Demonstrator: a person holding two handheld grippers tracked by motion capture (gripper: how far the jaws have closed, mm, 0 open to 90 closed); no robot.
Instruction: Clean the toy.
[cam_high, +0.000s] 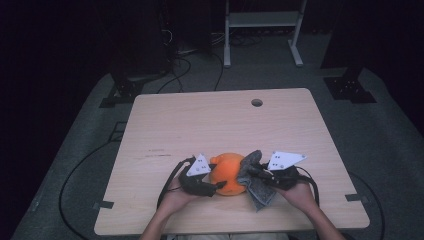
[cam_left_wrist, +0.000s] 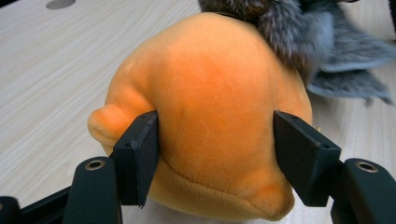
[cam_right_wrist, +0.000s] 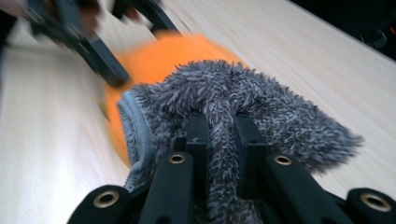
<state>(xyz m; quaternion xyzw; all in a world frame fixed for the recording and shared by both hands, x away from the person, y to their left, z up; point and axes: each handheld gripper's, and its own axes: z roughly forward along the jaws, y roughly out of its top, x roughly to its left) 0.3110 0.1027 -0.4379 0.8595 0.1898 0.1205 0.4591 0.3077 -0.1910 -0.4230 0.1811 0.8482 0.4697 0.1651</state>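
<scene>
An orange plush toy (cam_high: 226, 172) sits on the wooden table (cam_high: 200, 125) near its front edge. My left gripper (cam_high: 216, 186) holds it from the left; in the left gripper view both jaws press into the sides of the orange plush toy (cam_left_wrist: 215, 93), with the left gripper (cam_left_wrist: 219, 156) shut on it. A grey fuzzy cloth (cam_high: 256, 186) lies against the toy's right side and hangs down toward the table. My right gripper (cam_high: 254, 171) pinches a fold of the grey fuzzy cloth (cam_right_wrist: 261, 102); in its own view the right gripper (cam_right_wrist: 222, 123) is shut on it.
A round hole (cam_high: 257, 102) is set in the table near its far edge. Tape strips (cam_high: 103, 205) mark the front corners. Cables (cam_high: 75, 175) trail off the table's left side to the floor. A white frame (cam_high: 262, 30) stands on the floor beyond the table.
</scene>
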